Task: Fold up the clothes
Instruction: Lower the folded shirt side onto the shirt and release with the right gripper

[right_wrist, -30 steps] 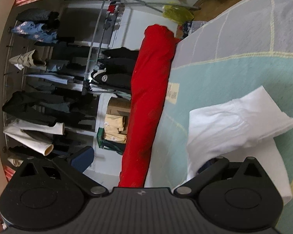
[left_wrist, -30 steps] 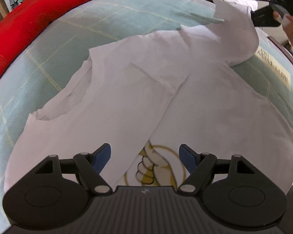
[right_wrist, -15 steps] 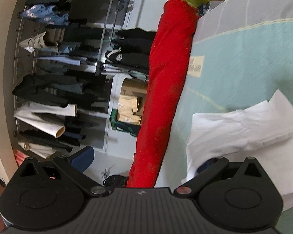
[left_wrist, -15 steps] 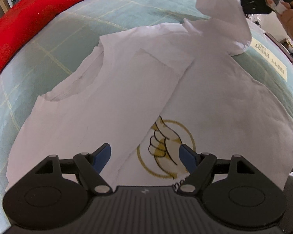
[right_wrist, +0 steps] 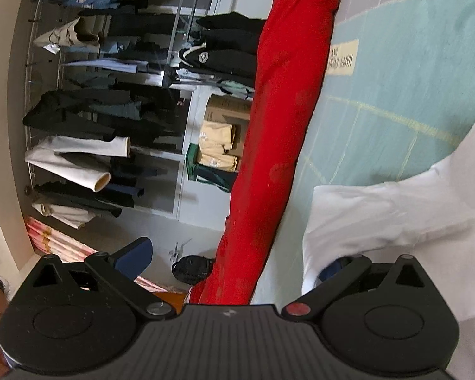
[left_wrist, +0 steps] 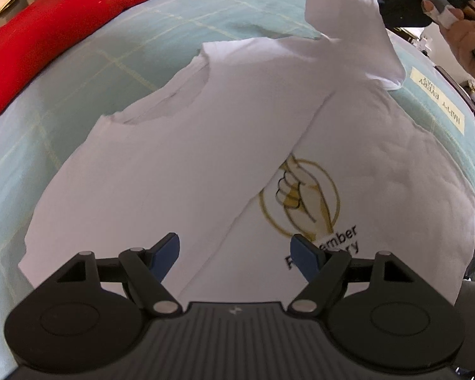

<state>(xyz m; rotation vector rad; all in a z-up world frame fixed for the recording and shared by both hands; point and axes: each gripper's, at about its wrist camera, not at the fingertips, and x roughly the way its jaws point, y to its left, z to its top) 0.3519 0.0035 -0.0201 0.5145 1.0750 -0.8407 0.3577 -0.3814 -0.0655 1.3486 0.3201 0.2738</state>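
A white T-shirt (left_wrist: pixel 186 164) lies on the pale green bed cover (left_wrist: pixel 79 72), its left side folded diagonally over the front. A gold thumbs-up print (left_wrist: pixel 300 190) with black lettering shows beside the fold. My left gripper (left_wrist: pixel 236 251) hovers open over the shirt's lower part, with nothing between its blue pads. The far sleeve (left_wrist: pixel 348 22) is raised off the bed towards my right gripper (left_wrist: pixel 405 9), held in a hand. In the right wrist view my right gripper (right_wrist: pixel 234 259) stands wide open, and the white sleeve (right_wrist: pixel 380 209) drapes over its right finger.
A long red bolster (left_wrist: pixel 47 22) runs along the bed's far edge, also seen as the red bolster (right_wrist: pixel 278 120). Beyond it stands an open wardrobe with hanging clothes (right_wrist: pixel 95 110) and cardboard boxes (right_wrist: pixel 218 145). A label with text (left_wrist: pixel 437 101) lies on the cover at right.
The left gripper has drawn back, so more of the print and its lettering shows. The far sleeve has risen higher with the right gripper, whose view has swung towards the wardrobe.
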